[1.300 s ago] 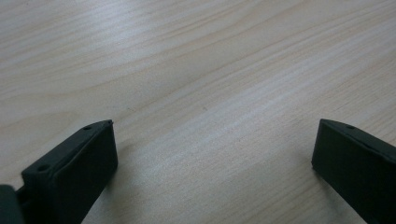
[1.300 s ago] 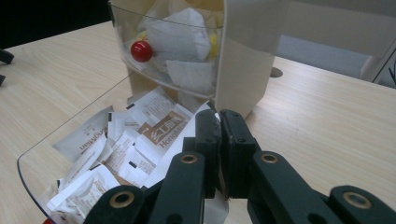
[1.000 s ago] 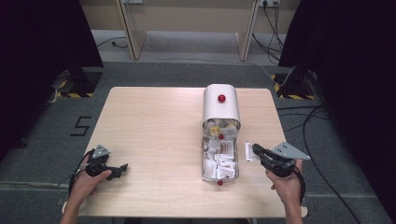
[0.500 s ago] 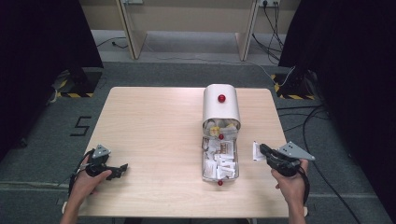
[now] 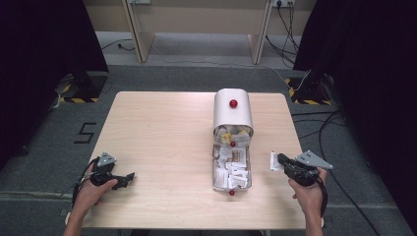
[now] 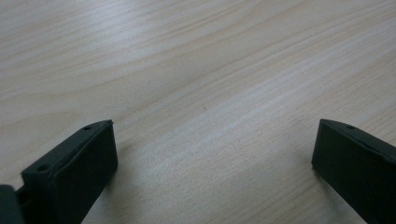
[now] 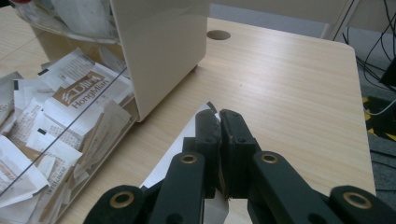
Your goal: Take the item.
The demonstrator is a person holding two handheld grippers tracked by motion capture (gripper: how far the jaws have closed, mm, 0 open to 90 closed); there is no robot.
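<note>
a: right tongs (image 7: 219, 122)?
b: clenched on a white packet (image 7: 175, 156), just beside the open box (image 7: 159, 51).
a: left tongs (image 6: 212, 149)?
b: released, low over bare tabletop (image 6: 196, 70).

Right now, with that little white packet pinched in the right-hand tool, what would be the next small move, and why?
Probably lower the packet onto the bare table and open the jaws. The right gripper is shut on it, beside the clear tray of similar packets, while the left gripper rests open.
</note>
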